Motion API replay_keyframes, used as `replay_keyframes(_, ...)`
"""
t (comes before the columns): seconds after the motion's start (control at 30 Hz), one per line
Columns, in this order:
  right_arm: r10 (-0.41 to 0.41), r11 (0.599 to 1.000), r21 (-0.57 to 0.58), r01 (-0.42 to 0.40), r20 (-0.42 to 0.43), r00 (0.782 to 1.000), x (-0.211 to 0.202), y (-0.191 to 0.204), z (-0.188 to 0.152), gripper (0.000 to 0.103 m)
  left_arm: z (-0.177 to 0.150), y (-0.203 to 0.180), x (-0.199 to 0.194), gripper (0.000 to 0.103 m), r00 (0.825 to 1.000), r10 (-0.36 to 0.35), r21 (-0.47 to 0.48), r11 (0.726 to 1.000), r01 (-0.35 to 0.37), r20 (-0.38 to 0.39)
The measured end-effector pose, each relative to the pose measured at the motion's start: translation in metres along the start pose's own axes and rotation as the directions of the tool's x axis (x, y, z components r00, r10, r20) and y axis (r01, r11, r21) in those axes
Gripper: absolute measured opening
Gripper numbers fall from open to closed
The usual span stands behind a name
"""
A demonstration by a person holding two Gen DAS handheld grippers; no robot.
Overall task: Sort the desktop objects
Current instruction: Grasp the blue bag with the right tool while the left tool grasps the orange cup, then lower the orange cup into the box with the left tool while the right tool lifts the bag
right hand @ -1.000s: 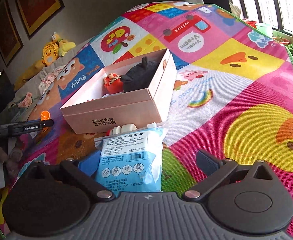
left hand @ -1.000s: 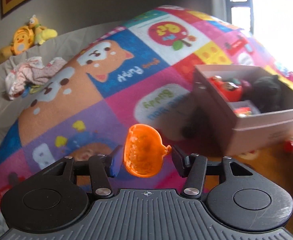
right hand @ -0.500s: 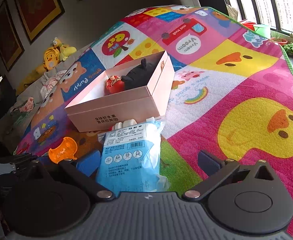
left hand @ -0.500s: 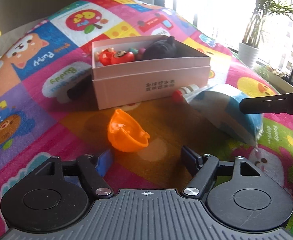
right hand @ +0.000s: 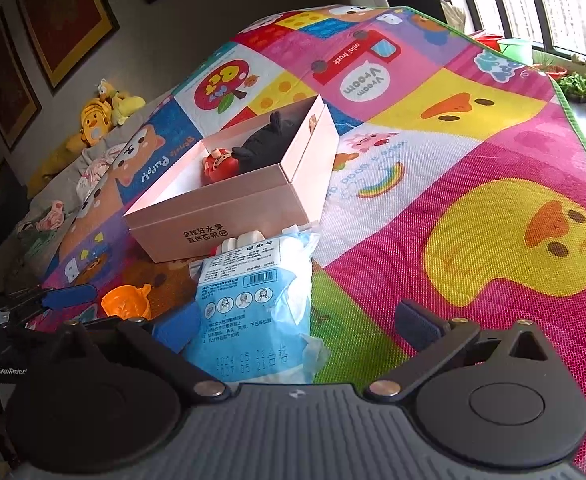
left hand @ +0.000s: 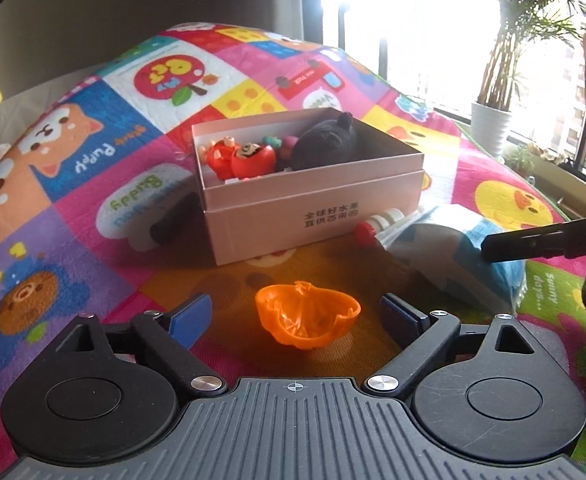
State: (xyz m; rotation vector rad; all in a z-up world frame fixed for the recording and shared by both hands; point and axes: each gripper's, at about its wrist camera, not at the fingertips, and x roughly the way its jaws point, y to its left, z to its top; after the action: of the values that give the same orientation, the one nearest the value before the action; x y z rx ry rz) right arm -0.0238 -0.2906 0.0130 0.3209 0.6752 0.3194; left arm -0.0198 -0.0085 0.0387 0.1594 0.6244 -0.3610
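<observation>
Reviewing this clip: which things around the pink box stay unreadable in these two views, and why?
- Small white bottles: left wrist view, mostly under the blue mask pack; count unclear.
- Dark object left of the pink box: shadowed, partly behind the box.
- Small toys behind the black plush: too small to identify.
- Right claw: open, but the pack hides its left pad.

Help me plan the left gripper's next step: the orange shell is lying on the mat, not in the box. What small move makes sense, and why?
Probably close the left gripper back around the orange shell. Its jaws are opening, with the shell lying loose between them on the mat, short of the pink box where other toys already sit.
</observation>
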Motion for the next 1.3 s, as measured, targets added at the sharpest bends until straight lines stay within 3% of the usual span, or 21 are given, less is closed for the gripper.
replay_keyframes(0.2, -0.007, 1.000, -0.009, 0.007, -0.001, 1.000, 0.001, 0.002, 0.000, 0.103, -0.001, -0.010, 0.022, 0.090, 0.999, 0.000, 0.012, 1.000, 0.001, -0.039)
replay_keyframes(0.43, -0.028, 0.999, -0.038, 0.027, -0.010, 1.000, 0.003, 0.006, -0.001, 0.103, -0.003, -0.011, 0.028, 0.065, 0.999, 0.006, -0.006, 1.000, -0.007, -0.049)
replay_keyframes(0.63, -0.003, 0.997, -0.083, -0.002, -0.053, 0.999, 0.004, 0.010, 0.002, 0.103, -0.017, -0.014, 0.008, 0.064, 0.999, 0.011, -0.003, 1.000, -0.011, -0.048)
replay_keyframes(0.73, 0.013, 0.993, -0.119, -0.016, -0.027, 1.000, -0.001, 0.023, 0.004, 0.103, -0.025, -0.013, -0.003, 0.065, 0.999, 0.010, -0.008, 1.000, -0.011, -0.045)
replay_keyframes(0.87, -0.044, 0.971, -0.237, 0.041, -0.004, 0.999, 0.007, 0.049, 0.011, 0.103, -0.029, -0.012, -0.009, 0.065, 0.999, -0.001, -0.016, 1.000, 0.000, -0.040)
replay_keyframes(1.0, -0.088, 0.963, -0.260, 0.071, -0.054, 0.995, 0.028, 0.057, 0.014, 0.103, -0.030, -0.011, -0.013, 0.076, 0.999, -0.014, -0.019, 1.000, 0.013, -0.029)
replay_keyframes(1.03, -0.095, 0.962, -0.264, 0.075, -0.063, 0.994, 0.030, 0.058, 0.014, 0.100, -0.029, -0.011, -0.013, 0.078, 1.000, -0.010, -0.019, 1.000, 0.010, -0.027)
replay_keyframes(1.17, -0.094, 0.955, -0.289, 0.062, -0.097, 0.991, 0.032, 0.063, 0.013, 0.058, -0.026, -0.010, -0.007, 0.080, 1.000, 0.001, -0.016, 1.000, -0.002, -0.030)
replay_keyframes(1.3, -0.090, 0.948, -0.316, 0.045, -0.129, 0.988, 0.025, 0.069, 0.010, 0.056, -0.021, -0.012, -0.002, 0.077, 1.000, 0.008, 0.003, 1.000, -0.008, -0.022)
